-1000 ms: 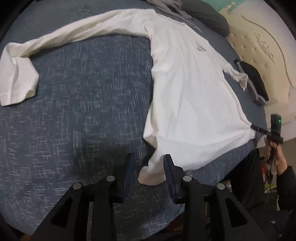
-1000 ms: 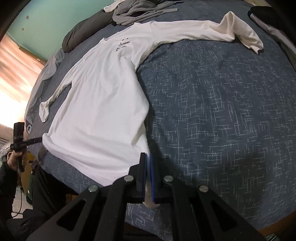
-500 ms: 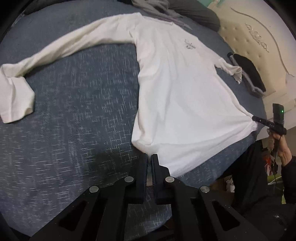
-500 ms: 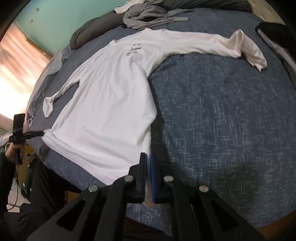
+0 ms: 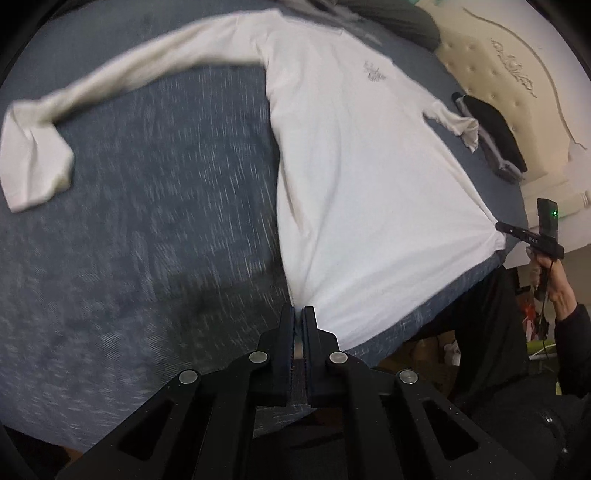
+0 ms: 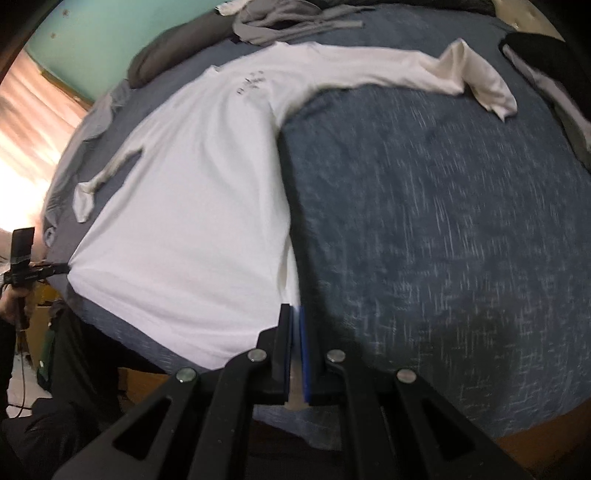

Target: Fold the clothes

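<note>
A white long-sleeved shirt (image 5: 362, 177) lies spread face up on the blue bedcover (image 5: 147, 221). My left gripper (image 5: 299, 314) is shut on one bottom hem corner, the cloth puckering into its closed jaws. At the far right my right gripper (image 5: 498, 226) pinches the other hem corner. In the right wrist view the shirt (image 6: 192, 206) runs away from my right gripper (image 6: 295, 314), shut on its corner, while my left gripper (image 6: 66, 266) holds the corner at the left edge. The hem is stretched between them. One sleeve (image 5: 37, 162) reaches far left, its cuff folded.
Grey clothes (image 6: 288, 26) and a dark pillow (image 6: 166, 55) lie at the head of the bed. A black garment (image 5: 491, 129) rests near the cream headboard (image 5: 498, 62). The person's hand (image 5: 554, 284) and dark trousers (image 5: 487, 332) stand at the bed's foot edge.
My left gripper's jaws, open around the hem corner a second ago, have closed on it. The hem corners have lifted slightly and the hem is pulled tauter. The right gripper kept its grip.
</note>
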`<state>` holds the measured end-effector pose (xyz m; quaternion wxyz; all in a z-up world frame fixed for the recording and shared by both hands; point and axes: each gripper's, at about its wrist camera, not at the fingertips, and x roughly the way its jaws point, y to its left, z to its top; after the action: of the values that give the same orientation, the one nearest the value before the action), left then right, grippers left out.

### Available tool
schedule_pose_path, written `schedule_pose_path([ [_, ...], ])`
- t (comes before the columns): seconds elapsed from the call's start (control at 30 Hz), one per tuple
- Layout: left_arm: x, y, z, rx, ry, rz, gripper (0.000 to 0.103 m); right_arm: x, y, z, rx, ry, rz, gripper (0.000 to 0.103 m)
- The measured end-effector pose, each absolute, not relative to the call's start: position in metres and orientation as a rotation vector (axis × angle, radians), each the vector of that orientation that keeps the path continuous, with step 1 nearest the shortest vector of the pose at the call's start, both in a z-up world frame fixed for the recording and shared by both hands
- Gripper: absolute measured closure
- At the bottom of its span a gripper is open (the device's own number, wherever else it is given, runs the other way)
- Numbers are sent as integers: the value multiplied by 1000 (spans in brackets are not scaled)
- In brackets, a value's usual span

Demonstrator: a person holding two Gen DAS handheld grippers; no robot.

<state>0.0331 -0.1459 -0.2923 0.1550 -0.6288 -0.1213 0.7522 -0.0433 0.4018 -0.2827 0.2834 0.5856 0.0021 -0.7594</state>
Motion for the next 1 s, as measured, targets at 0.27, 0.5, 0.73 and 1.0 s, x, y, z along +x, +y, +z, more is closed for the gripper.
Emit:
schedule_pose_path([
  [0.27, 33, -154, -300, -1857, -405, 2171, 99, -45, 415, -277, 1534, -73, -2060, 93],
  [0.5, 20, -181, -258, -1771, -465, 2283, 98, -55, 438, -246, 1463, -185, -2145, 75],
  [0.73, 1, -187, -206, -1648, -440, 2416, 97, -66, 441, -212, 1404, -154, -2197, 74],
  [1.0, -29, -179, -166, -1536, -447, 2506, 89, -82, 428, -165, 1316, -130, -2240, 60],
])
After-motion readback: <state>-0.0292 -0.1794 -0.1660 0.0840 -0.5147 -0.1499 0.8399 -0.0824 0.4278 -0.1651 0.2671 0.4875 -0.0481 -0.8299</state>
